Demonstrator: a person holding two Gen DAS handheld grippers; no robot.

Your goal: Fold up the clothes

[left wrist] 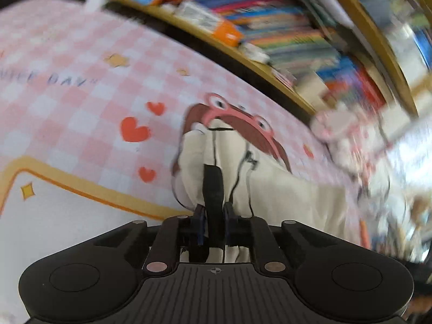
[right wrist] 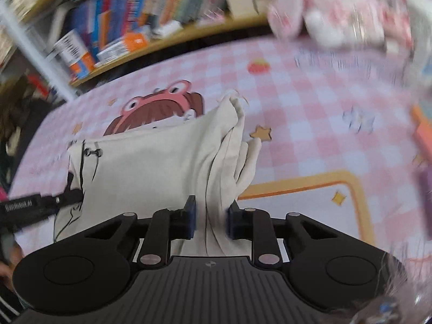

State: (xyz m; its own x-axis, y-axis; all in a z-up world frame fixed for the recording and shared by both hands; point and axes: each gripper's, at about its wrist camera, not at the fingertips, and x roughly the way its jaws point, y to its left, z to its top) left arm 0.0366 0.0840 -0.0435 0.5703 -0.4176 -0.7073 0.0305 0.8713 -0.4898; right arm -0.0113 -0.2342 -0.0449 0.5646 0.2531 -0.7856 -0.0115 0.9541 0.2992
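Note:
A cream garment [left wrist: 283, 194] with black drawstrings lies bunched on a pink checked table mat [left wrist: 67, 94]. In the left wrist view my left gripper [left wrist: 213, 212] is shut on a black strap at the garment's edge, and the cloth rises just beyond the fingers. In the right wrist view the garment [right wrist: 151, 167] spreads to the left. My right gripper [right wrist: 212, 217] is shut on a twisted fold at its right end. The left gripper [right wrist: 40, 208] shows at the left edge of that view, holding the garment's other end.
A wooden bookshelf [left wrist: 283, 40] packed with books runs along the far side of the mat [right wrist: 310, 108]. A pink and white plush toy [right wrist: 324, 8] sits at the mat's far right corner. An orange box [right wrist: 424, 132] lies at the right edge.

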